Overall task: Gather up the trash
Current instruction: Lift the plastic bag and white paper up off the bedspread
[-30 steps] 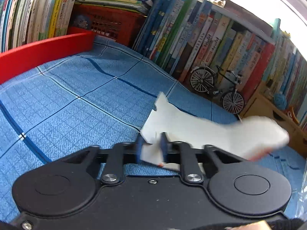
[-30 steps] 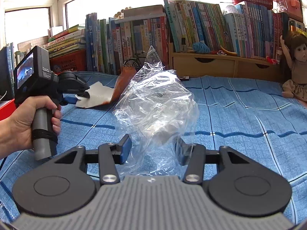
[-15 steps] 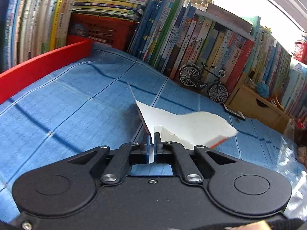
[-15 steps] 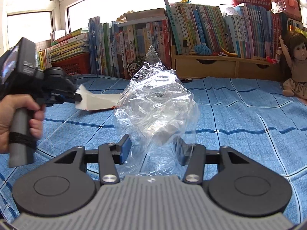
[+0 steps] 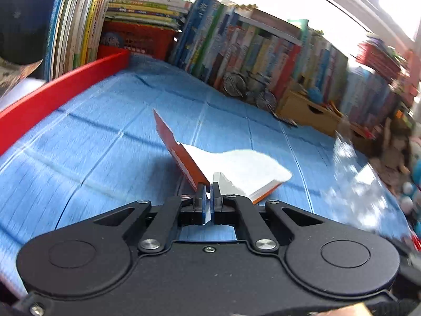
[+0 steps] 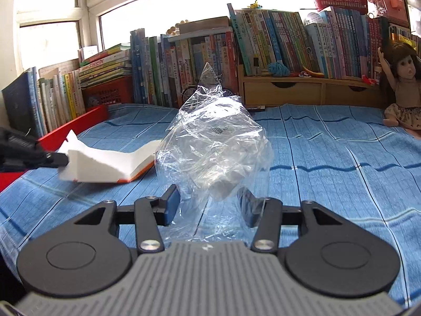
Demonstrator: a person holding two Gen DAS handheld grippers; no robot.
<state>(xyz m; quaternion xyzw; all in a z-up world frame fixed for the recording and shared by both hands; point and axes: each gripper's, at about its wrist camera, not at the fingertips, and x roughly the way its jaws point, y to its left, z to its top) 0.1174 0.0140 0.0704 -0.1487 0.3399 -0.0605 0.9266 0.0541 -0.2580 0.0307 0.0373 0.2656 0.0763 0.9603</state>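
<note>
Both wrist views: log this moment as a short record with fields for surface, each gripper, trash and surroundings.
surface: blue checked cloth
left gripper: shut on the torn carton piece, white inside, orange outside
right gripper: fingers half apart around the clear plastic bag; the grip cannot be judged
trash placement: carton piece lifted off the cloth, beside the bag's left side in the right wrist view
surroundings: row of books, wooden drawer unit, doll, red tray edge
</note>
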